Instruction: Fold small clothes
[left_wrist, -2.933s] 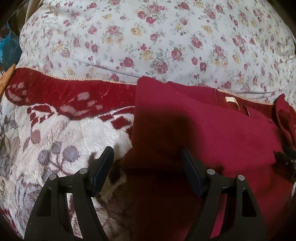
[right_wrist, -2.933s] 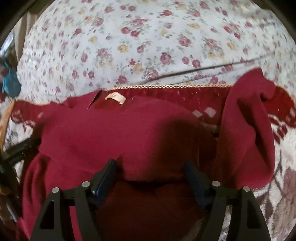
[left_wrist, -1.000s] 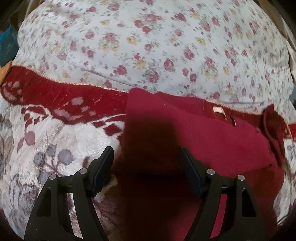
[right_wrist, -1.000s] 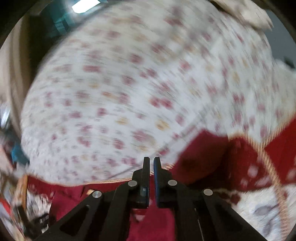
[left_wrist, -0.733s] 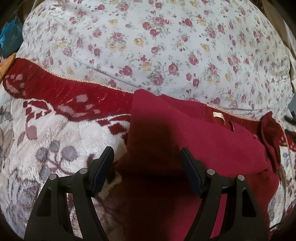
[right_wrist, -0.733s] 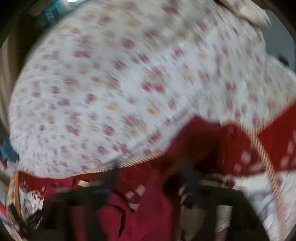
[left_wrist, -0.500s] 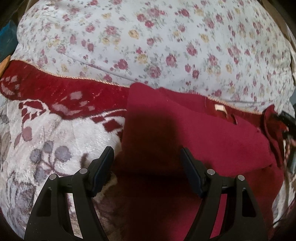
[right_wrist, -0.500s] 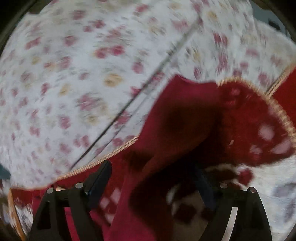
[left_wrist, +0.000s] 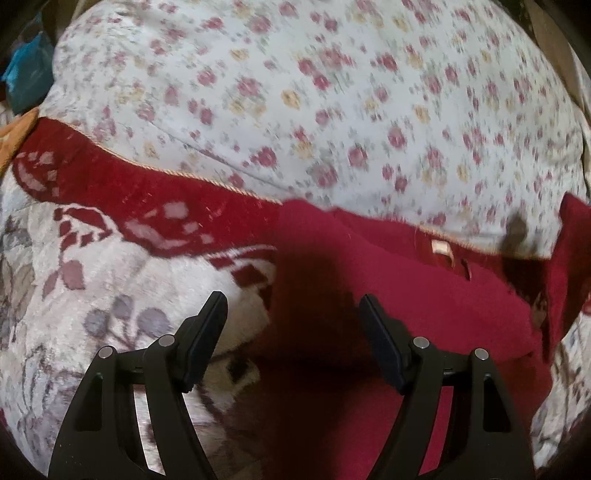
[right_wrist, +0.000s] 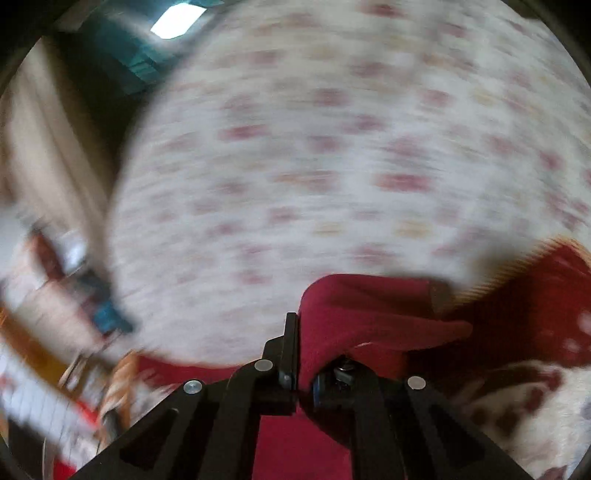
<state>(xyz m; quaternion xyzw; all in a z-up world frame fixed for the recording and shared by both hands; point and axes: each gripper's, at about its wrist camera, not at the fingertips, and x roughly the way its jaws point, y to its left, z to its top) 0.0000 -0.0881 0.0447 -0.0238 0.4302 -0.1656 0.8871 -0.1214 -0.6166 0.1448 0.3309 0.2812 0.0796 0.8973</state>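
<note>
A dark red knit garment (left_wrist: 399, 302) lies on the plush blanket, its neck label (left_wrist: 441, 246) near the far edge. My left gripper (left_wrist: 295, 332) is open and empty, hovering over the garment's left edge. In the right wrist view my right gripper (right_wrist: 301, 354) is shut on a fold of the red garment (right_wrist: 354, 317), which bunches up between the fingers and is lifted. That view is blurred by motion. One lifted sleeve shows at the right edge of the left wrist view (left_wrist: 569, 251).
A floral white quilt (left_wrist: 314, 103) rises behind the garment. A cream blanket with a red patterned border (left_wrist: 122, 206) lies under and to the left. Blurred clutter and a blue item (right_wrist: 107, 317) show at the left of the right wrist view.
My right gripper was open over the sleeve half a second ago and has now shut on it and lifted. The left gripper has stayed open in about the same place.
</note>
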